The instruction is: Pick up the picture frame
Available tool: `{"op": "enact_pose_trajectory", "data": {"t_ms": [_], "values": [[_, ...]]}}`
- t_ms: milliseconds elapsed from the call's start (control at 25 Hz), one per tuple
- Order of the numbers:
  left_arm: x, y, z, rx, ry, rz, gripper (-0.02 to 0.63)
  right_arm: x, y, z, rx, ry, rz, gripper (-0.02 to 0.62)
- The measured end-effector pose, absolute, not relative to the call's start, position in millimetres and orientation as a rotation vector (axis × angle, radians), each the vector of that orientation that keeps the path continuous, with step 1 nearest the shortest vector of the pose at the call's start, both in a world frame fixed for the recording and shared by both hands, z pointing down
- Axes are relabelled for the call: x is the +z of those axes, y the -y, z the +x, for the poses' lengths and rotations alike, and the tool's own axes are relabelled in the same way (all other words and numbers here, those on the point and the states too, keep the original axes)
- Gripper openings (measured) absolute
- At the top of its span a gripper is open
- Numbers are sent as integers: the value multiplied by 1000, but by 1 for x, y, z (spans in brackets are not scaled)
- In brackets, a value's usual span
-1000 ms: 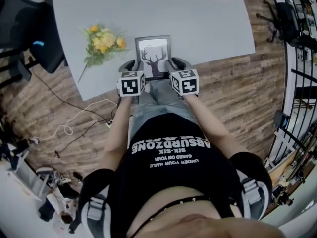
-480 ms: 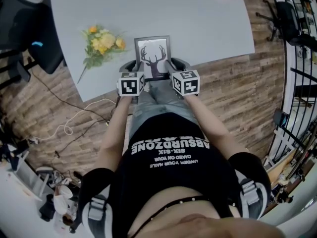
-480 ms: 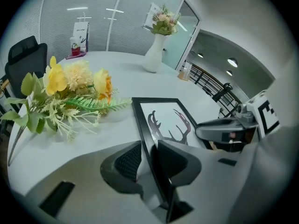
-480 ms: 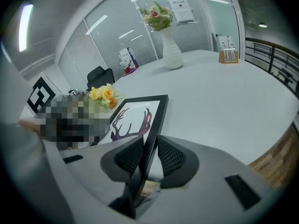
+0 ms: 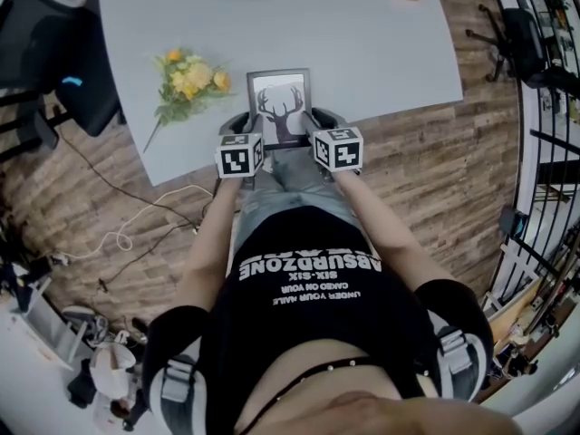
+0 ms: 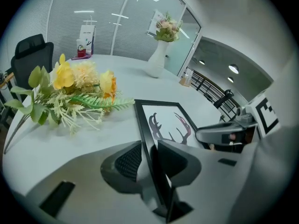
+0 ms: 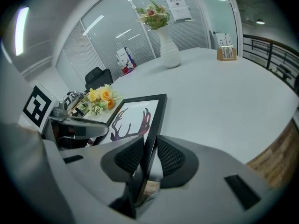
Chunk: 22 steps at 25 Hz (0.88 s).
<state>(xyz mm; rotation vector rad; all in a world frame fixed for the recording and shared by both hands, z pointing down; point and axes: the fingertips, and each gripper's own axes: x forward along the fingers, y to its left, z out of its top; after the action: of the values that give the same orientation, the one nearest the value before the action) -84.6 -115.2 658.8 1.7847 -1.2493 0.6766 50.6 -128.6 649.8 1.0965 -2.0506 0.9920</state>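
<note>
The picture frame (image 5: 281, 102), black-edged with a deer-antler print, lies near the front edge of the grey table (image 5: 362, 53). My left gripper (image 5: 243, 120) is at its left side. In the left gripper view the gripper (image 6: 149, 160) has the frame's (image 6: 163, 120) edge pinched between both pads. My right gripper (image 5: 319, 116) is at the frame's right side. Its jaws are closing in the right gripper view, where the gripper (image 7: 149, 157) has the frame's (image 7: 135, 118) edge between pads that touch both faces.
A bunch of yellow artificial flowers (image 5: 186, 80) lies on the table just left of the frame. A white vase (image 6: 156, 59) with a bouquet stands at the table's far side. A black office chair (image 5: 54, 53) stands at the left. The wooden floor holds cables.
</note>
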Motion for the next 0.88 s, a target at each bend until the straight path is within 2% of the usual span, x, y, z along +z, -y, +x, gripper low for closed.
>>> {"op": "enact_pose_trajectory", "data": {"t_ms": [80,880], "values": [[659,115,-87,640,1261,1742,98,650,129,49,1025,2032,1111,101],[631,126,-80,699,1252,1750,94,622,138,56,1006,1991,1197,92]]}}
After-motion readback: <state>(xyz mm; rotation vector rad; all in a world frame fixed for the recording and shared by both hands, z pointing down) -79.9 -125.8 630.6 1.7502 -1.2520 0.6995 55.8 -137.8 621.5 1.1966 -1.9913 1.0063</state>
